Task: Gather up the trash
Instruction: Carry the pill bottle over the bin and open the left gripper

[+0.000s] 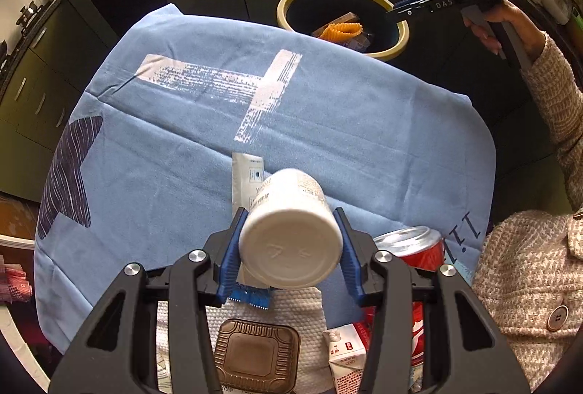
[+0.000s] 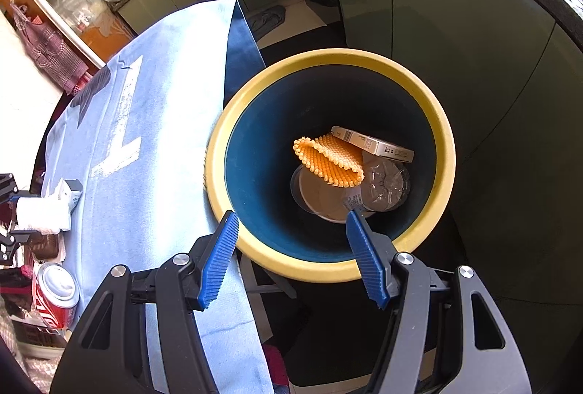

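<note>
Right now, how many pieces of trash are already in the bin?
4 that I can see in the bin: an orange mesh piece, a flat box behind it, a round lid and a clear plastic cup underneath. More may be hidden below.

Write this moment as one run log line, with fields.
left gripper: shut on white bottle | right gripper: open, empty, over bin | stage: carrying

Matt white plastic bottle [image 1: 291,230], soft blue cloth [image 1: 328,124], glossy metal can [image 1: 415,246].
</note>
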